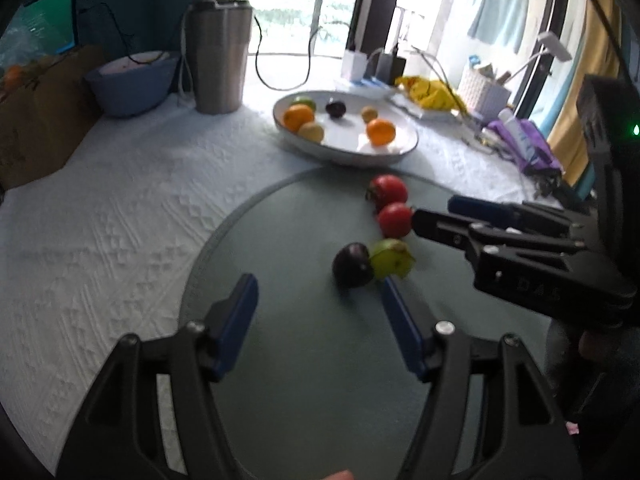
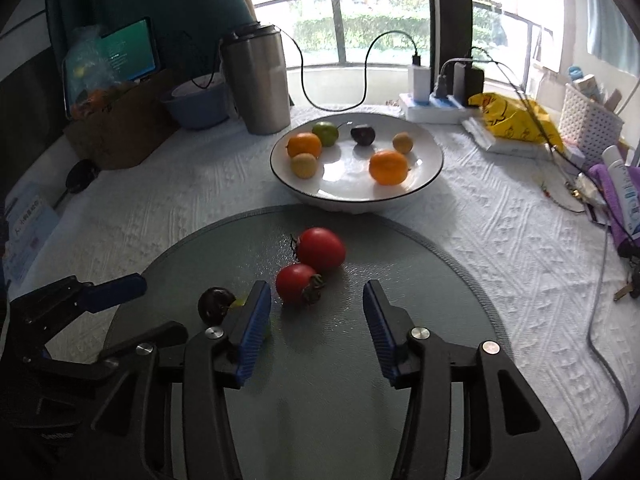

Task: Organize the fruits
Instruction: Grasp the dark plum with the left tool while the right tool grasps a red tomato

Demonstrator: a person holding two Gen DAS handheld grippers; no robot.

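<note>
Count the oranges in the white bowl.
2. One orange sits at the bowl's left side beside the green fruit; the other orange lies right of centre.

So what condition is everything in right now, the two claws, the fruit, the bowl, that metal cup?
Left claw: open, empty, above the mat.
Right claw: open, empty.
Dark plum: lying on the mat, touching the green fruit.
Green fruit: lying on the mat.
Two red fruits: side by side on the mat.
White bowl: upright, holding six fruits.
Steel tumbler: upright, lid on.
Tablet: screen lit.
</note>
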